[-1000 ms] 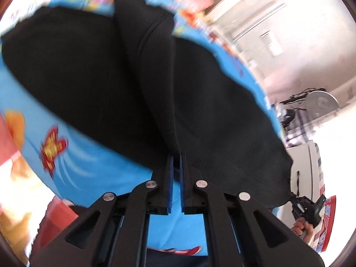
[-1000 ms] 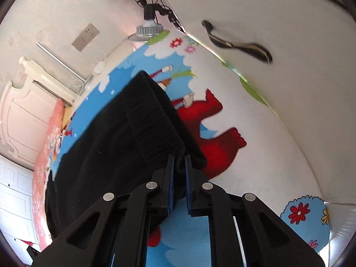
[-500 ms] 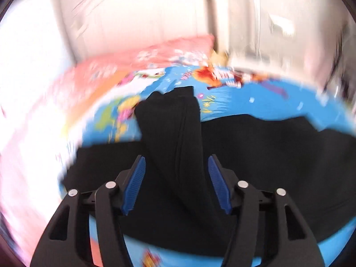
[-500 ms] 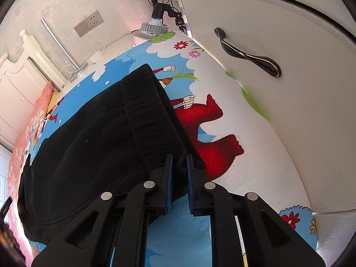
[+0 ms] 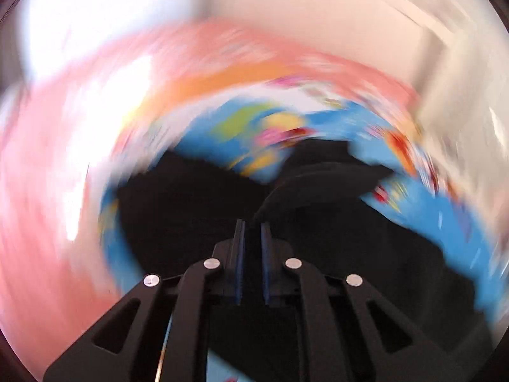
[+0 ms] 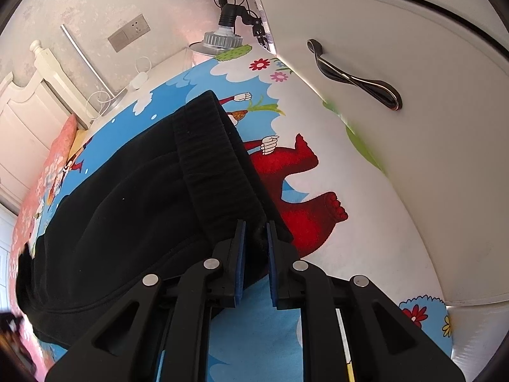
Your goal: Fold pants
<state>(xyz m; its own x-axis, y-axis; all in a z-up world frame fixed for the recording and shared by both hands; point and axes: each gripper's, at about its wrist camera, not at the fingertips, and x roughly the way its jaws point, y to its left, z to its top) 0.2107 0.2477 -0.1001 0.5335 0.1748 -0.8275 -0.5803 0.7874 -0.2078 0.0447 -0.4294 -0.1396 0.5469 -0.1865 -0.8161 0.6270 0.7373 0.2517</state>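
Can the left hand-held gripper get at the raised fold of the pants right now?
Probably yes: the left hand-held gripper sits right at the black pants, its raised fold just ahead, nothing between. The view is blurred, so contact is unclear.

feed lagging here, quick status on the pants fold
Right gripper shut on waistband. Left gripper shut on black pants, view blurred. Nothing seen in the way.
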